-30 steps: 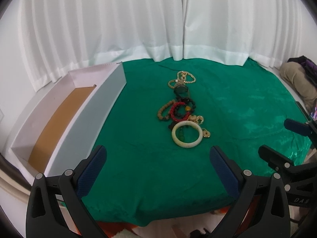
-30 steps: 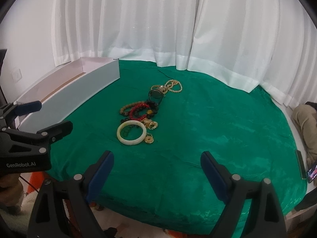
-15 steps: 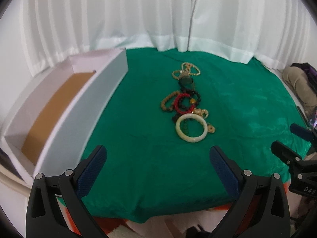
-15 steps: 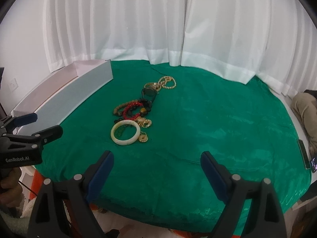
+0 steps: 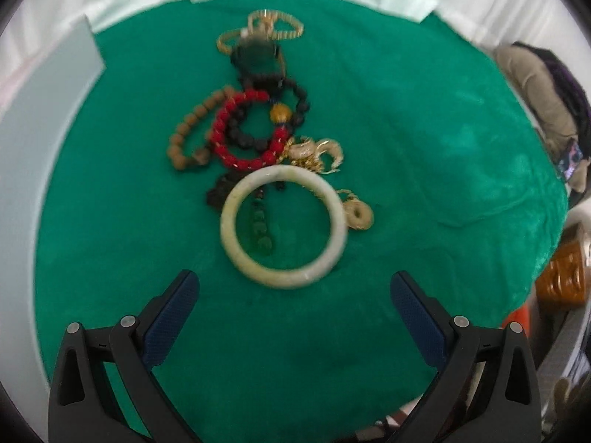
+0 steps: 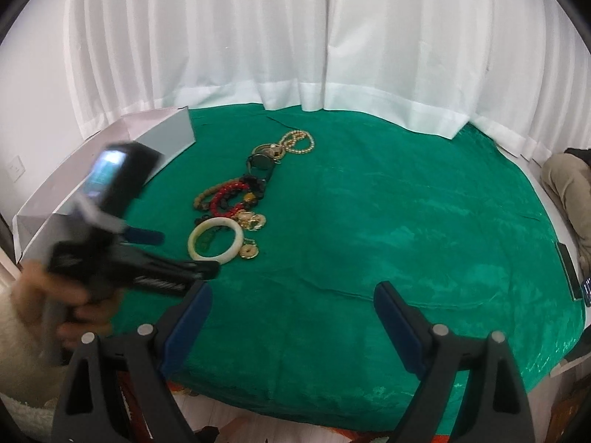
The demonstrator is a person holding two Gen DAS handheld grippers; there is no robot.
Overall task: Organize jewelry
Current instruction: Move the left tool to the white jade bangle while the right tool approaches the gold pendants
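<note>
A green cloth point(image 6: 388, 229) covers a table in front of white curtains point(image 6: 295, 37). A heap of jewelry lies in a line down the middle of the cloth, well away from every edge. Nearest the left gripper point(image 5: 291, 299) is a pale bangle point(image 5: 283, 227), lying flat. Its far rim touches a red bead bracelet point(image 5: 243, 136), which overlaps a brown bead string point(image 5: 192, 129) and black beads point(image 5: 299, 105). Small gold pieces point(image 5: 317, 153) sit just beside the bangle on its right, and a gold chain point(image 5: 266, 26) ends the line at the far side.

The left gripper hangs just short of the bangle with its jaws spread wide and nothing between them. The right gripper point(image 6: 291, 304) is also spread wide and empty, back near the front edge of the table.

The bangle looks rigid, smooth and probably slippery, likely brittle if dropped. Its near rim is free of the other pieces, so that seems the best place to pinch. The bead strings look limp and may drag along if snagged.

An open white box point(image 6: 110, 170) stands along the left edge of the cloth. Bare cloth lies between it and the heap, leaving open room to carry things across.
</note>
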